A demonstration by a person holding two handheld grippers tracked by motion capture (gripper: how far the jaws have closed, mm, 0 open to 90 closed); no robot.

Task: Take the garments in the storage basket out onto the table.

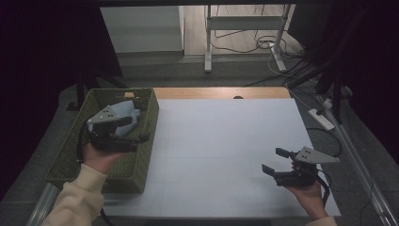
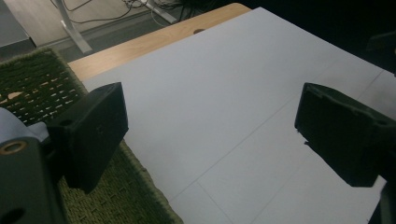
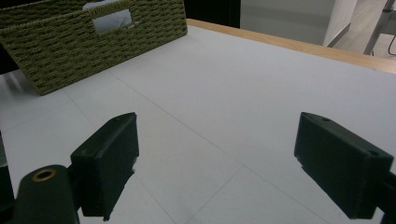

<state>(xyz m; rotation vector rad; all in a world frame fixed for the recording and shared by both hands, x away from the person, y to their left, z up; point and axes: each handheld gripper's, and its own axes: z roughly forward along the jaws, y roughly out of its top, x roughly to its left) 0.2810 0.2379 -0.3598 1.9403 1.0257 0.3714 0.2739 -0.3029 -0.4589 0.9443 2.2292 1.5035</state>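
We held the left tool [image 1: 141, 132] over the green woven basket [image 1: 147, 123], which sat at the left edge of the table [image 1: 221, 141], partly hanging off its white sheet. Inside the basket, toward its far end, lay a pale blue-grey thing [image 1: 128, 112]; the tool's grey plate hid part of it, and we could not tell what it was. In the left gripper view the two black jaws stood wide apart with nothing between them, one above the basket's rim [image 2: 154, 196] and the other out over the bare white table [image 2: 219, 93].

Our right tool [image 1: 274, 161] hung well apart from the basket, near the right front of the table, its jaws also spread and gripping nothing. In the right gripper view it pointed across the white surface toward the basket [image 3: 70, 51], whose handle slot showed something pale behind it.

Beyond the table's wooden far edge [image 1: 221, 92], cables lay on the floor [image 1: 263, 44].
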